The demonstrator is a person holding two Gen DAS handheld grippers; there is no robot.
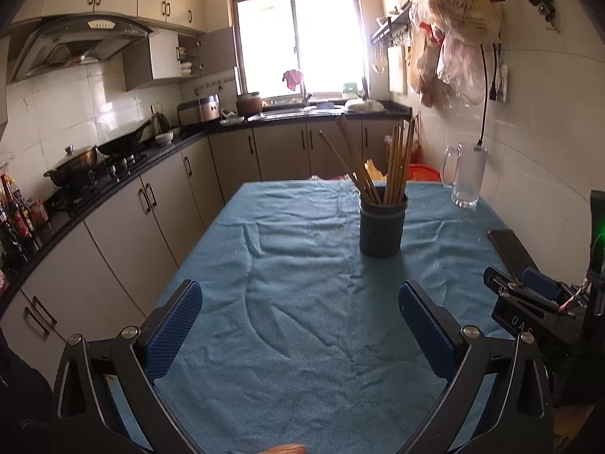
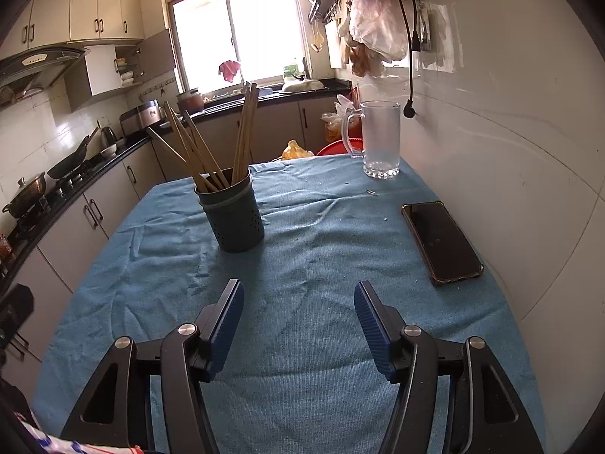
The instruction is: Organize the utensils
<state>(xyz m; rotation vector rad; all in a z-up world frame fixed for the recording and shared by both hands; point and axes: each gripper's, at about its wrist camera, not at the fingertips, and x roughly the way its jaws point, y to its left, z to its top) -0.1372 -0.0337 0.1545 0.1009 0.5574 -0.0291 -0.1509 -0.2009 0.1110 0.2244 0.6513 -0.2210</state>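
A dark round utensil holder (image 1: pixel 382 225) stands upright on the blue tablecloth (image 1: pixel 302 283), far of centre. Several wooden chopsticks (image 1: pixel 399 166) stand in it, leaning left and right. It also shows in the right wrist view (image 2: pixel 232 212) with the chopsticks (image 2: pixel 196 151). My left gripper (image 1: pixel 300 299) is open and empty, low over the near cloth, short of the holder. My right gripper (image 2: pixel 298 295) is open and empty, nearer than the holder and to its right. Part of the right gripper (image 1: pixel 537 295) shows at the right edge of the left wrist view.
A glass mug (image 2: pixel 380 138) stands at the far right corner, also in the left wrist view (image 1: pixel 467 174). A black phone (image 2: pixel 440 240) lies on the cloth by the tiled wall. Kitchen counter with stove and pots (image 1: pixel 75 166) runs along the left. Bags (image 1: pixel 457 19) hang on the right wall.
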